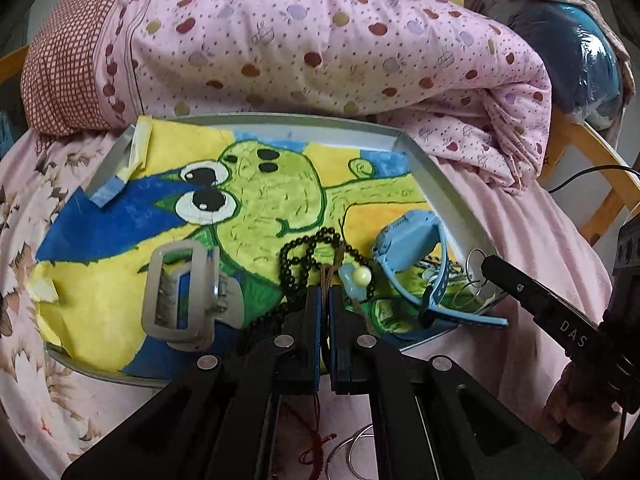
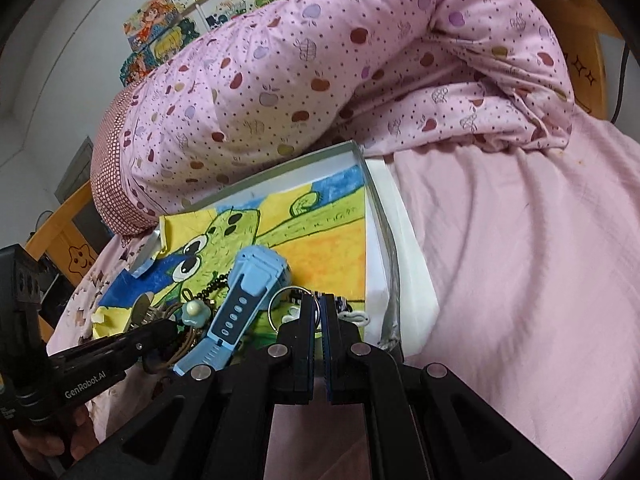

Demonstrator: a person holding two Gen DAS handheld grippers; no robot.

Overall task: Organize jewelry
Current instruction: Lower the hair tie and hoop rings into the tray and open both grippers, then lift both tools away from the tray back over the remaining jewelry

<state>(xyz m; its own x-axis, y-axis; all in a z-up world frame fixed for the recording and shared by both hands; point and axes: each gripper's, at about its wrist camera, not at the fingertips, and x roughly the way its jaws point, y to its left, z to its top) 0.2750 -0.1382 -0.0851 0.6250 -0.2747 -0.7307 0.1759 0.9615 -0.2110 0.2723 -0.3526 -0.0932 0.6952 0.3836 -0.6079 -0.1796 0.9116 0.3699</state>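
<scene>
Contents of the shallow box lid [image 1: 434,168], lined with a frog drawing [image 1: 260,196] and lying on a pink bedsheet [image 1: 532,216], listed left to right as the left wrist view shows them:

1. Grey hair claw clip [image 1: 180,292]. Lying on the drawing, left of the pile, apart from the beads.
2. Dark bead bracelet [image 1: 308,256]. Looped, centre of the lid, touching item 3.
3. Brown cord [image 1: 329,280] with a pale blue charm [image 1: 354,280] and a cream bead. The left gripper [image 1: 325,294] has its fingers drawn nearly together with the cord running between them; it appears to pinch the cord, though the contact itself is hidden by the finger pads.
4. Light blue watch [image 1: 412,240]. Strap trails toward the near rim, beside the charm.
5. Thin metal rings [image 1: 474,258] with small trinkets under them, at the right corner. In the right wrist view the right gripper [image 2: 320,312] has its fingers at a narrow gap about one ring [image 2: 290,308]; whether the ring is truly clamped or only lies behind the tips cannot be told.

Outside the lid: a red cord [image 1: 316,436] and more wire rings on the sheet below the left gripper.

Step in hand, as judged: separating tangled pieces, one per gripper. Next move calls for a slow lift of the cord clear of the beads, watching that the bracelet does not drag along.
</scene>
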